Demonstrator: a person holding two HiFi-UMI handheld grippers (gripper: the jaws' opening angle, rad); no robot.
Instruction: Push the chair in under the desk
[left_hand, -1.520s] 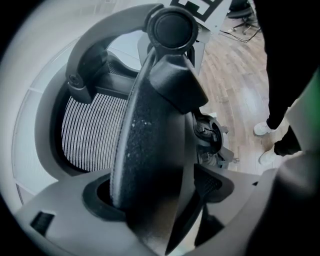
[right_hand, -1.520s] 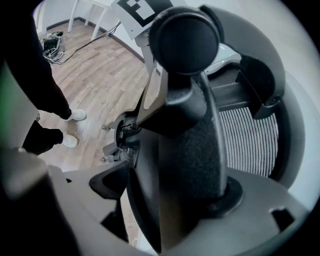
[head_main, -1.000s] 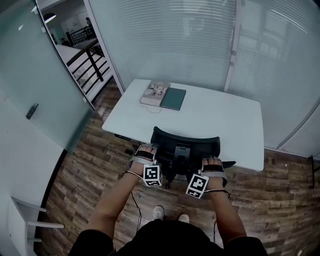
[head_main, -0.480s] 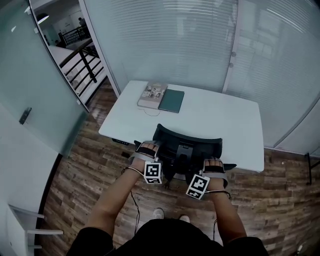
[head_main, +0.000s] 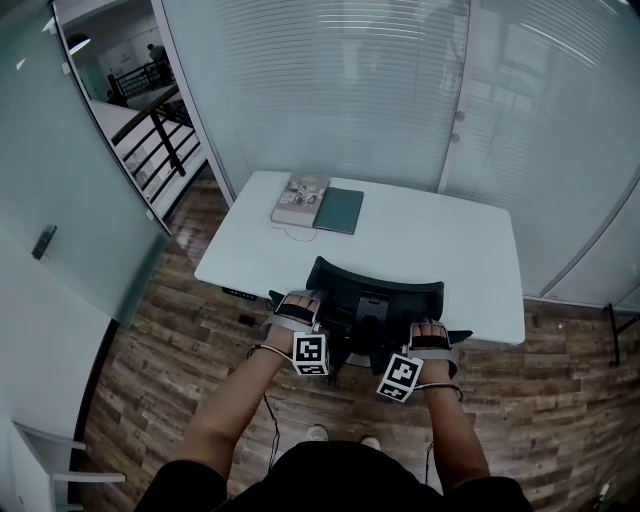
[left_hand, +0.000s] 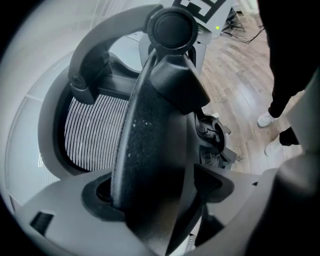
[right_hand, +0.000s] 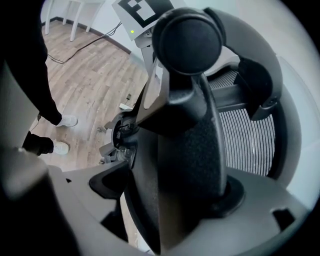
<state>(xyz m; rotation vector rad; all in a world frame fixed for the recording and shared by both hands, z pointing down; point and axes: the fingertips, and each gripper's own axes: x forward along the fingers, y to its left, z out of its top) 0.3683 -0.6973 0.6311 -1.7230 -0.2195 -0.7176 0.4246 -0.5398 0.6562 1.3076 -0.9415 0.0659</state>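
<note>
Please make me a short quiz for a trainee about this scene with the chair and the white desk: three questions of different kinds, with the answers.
1. True or false: the left gripper and the right gripper each clamp an armrest of the chair.
2. What lies on the desk? A) a book beside a dark green notebook, at its far left corner; B) an open laptop; C) a cup.
3. Fill in: the chair's back is a panel of ___.
Key: 1 true; 2 A; 3 mesh.
</note>
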